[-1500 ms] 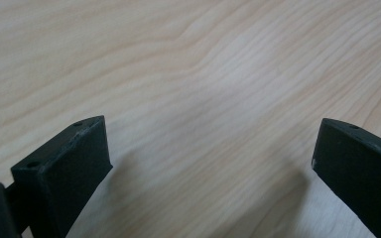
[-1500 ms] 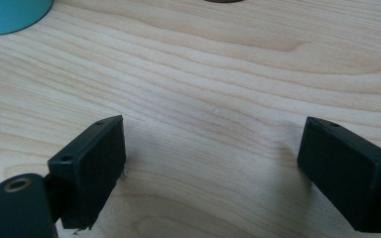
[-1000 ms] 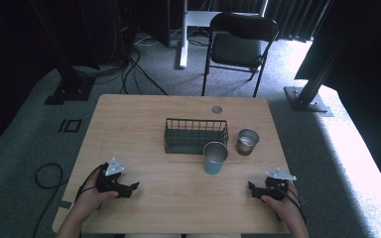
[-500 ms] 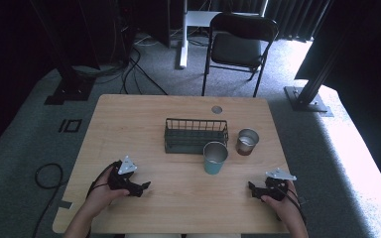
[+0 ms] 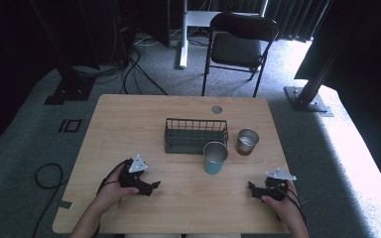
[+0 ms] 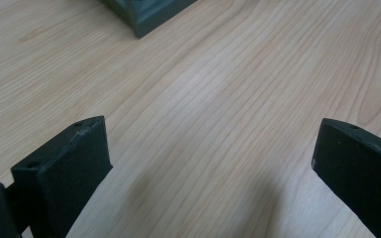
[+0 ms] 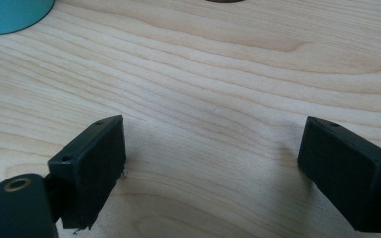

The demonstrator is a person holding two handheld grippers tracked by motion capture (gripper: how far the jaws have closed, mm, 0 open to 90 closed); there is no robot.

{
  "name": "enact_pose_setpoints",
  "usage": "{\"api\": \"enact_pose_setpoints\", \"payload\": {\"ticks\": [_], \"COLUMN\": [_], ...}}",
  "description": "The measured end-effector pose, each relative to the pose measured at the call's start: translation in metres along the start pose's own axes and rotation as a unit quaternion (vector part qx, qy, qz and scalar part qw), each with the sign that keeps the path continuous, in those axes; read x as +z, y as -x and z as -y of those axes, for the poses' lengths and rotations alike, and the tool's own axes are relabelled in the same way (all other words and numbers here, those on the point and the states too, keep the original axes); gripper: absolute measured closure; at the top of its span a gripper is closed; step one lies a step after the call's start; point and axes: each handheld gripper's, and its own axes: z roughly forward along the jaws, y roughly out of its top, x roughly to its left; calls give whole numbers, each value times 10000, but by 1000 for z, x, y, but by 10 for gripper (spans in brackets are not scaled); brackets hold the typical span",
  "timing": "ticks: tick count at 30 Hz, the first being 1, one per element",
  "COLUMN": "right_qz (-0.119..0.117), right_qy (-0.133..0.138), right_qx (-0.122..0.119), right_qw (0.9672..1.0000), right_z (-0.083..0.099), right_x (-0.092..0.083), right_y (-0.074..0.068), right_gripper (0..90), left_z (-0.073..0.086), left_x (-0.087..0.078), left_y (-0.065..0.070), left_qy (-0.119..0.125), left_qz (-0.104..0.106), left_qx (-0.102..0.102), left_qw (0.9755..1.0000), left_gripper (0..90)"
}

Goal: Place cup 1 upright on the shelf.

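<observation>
Two hand-held grippers on the table (image 5: 129, 124), both with jaws spread wide and gripping nothing.

Left hand-held gripper (image 5: 151, 187) sits low over the wood, held by the left hand (image 5: 110, 191). Bare wood ahead of it and between its jaws in the left gripper view. The wire basket (image 5: 196, 135) is ahead of it and off to its right, well apart; in the left gripper view one dark corner of it pokes in at the top edge (image 6: 149, 12). The table's near edge is close behind the hand; the left edge is farther off, with open board in between.

Right hand-held gripper (image 5: 252, 188) also low over the wood, right hand (image 5: 280, 206) behind it, its jaws pointing left across the board toward the left hand-held gripper. Bare wood between its jaws in the right gripper view. The table's right edge is just beside the hand, the near edge close behind it.

The teal cup (image 5: 215, 157) stands upright ahead and left of the right hand-held gripper, near but not touching; its base shows at the top left of the right gripper view (image 7: 10, 15). It stands just in front of the basket; whether they touch I cannot tell. The metal cup (image 5: 247, 142) stands upright just beyond the teal cup, beside the basket's right end, a small gap between the two cups.

Open lane of bare board runs between the two hand-held grippers, along the front of the table.
</observation>
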Motion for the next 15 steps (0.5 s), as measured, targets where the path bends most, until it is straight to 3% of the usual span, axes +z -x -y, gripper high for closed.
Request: {"api": "enact_pose_setpoints", "payload": {"ticks": [15], "right_qz": [0], "right_qy": [0], "right_qx": [-1], "right_qw": [10000], "right_z": [0], "right_x": [0], "right_y": [0], "right_gripper": [110], "left_z": [-27], "left_x": [15], "left_y": [16], "left_qy": [290], "left_qz": [250], "left_qx": [283], "left_qw": [9989], "left_gripper": [22]}}
